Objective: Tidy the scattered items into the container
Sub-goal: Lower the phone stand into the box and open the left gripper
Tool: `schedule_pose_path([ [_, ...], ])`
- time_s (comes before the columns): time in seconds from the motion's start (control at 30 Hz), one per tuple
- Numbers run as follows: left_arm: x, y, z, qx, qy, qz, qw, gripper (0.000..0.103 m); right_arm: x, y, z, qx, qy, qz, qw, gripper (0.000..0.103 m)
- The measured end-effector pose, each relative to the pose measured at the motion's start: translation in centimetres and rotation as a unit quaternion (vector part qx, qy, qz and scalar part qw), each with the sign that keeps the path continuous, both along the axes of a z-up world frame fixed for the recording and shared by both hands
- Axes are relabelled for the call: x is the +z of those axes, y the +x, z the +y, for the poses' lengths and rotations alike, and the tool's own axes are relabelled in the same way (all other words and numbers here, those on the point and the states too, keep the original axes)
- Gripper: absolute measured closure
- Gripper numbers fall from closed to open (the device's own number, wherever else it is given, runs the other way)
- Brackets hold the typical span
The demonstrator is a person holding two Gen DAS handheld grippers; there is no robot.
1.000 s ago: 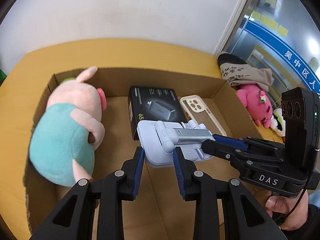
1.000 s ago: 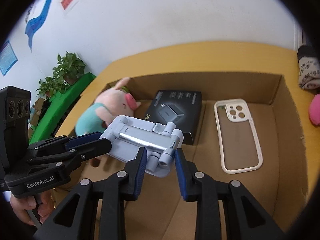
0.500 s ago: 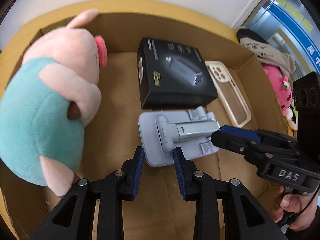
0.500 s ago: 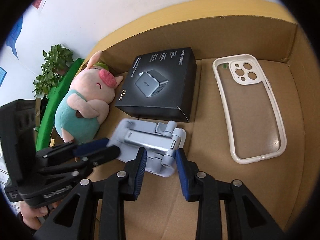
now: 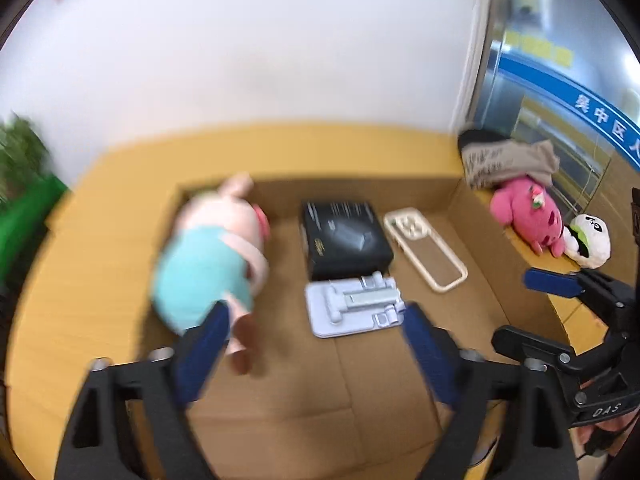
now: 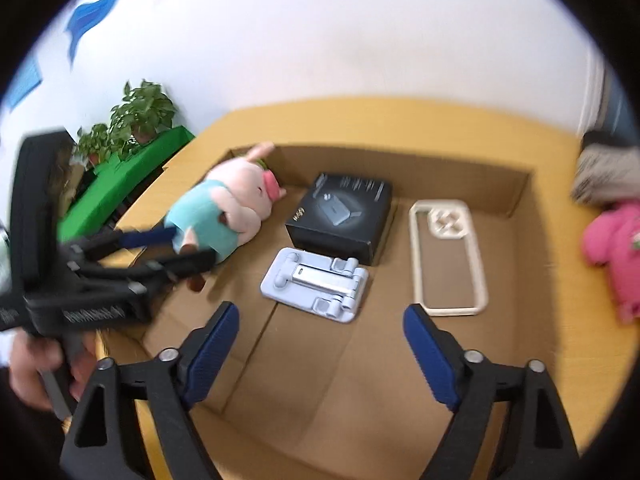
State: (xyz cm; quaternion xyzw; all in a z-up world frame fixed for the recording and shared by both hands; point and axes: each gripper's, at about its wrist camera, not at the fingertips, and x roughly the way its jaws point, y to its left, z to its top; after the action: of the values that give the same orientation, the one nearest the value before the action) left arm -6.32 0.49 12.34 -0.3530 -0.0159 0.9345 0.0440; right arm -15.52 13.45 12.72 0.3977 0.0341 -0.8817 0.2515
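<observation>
Both handheld grippers, left (image 5: 316, 340) and right (image 6: 320, 344), hang spread wide and empty above the shallow brown cardboard box (image 6: 520, 184) on the yellow table (image 6: 360, 116). The pale lilac folding phone stand (image 6: 314, 282) lies flat on the box floor, just in front of the black charger carton (image 6: 340, 212), between the pink pig plush in a teal shirt (image 6: 220, 216) and the cream phone case (image 6: 448, 256). Placement of the stand looks complete; the likely next move is a reach rightward for the pink plush toy (image 5: 528, 216) on the table outside the box. The left view is smeared by motion, and the white plush (image 5: 590, 236) beside it is hard to identify.
</observation>
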Motion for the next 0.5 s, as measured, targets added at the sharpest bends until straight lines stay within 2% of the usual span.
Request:
schedule_pose_path([
  [0.07,1.3,3.4,0.5,0.017,-0.021,0.044,0.9987,0.0,0.9,2.9,0.3,-0.012,0.015,0.038,0.999,0.01],
  [0.13,2.0,6.3,1.4,0.026,-0.044,0.061,0.9968,0.0,1.4,5.0,0.6,-0.017,0.022,0.06,0.998,0.0],
  [0.17,2.1,7.3,1.6,0.027,-0.05,0.065,0.9963,0.0,1.6,6.1,0.9,-0.023,0.025,0.071,0.997,0.001],
  [0.27,2.0,9.8,1.9,0.014,-0.037,0.061,0.9973,0.0,2.2,8.3,1.7,-0.037,0.015,0.084,0.996,0.001],
  [0.5,2.1,13.9,2.3,0.032,-0.016,0.062,0.9974,0.0,3.0,13.2,1.9,-0.031,0.022,0.102,0.994,0.001],
])
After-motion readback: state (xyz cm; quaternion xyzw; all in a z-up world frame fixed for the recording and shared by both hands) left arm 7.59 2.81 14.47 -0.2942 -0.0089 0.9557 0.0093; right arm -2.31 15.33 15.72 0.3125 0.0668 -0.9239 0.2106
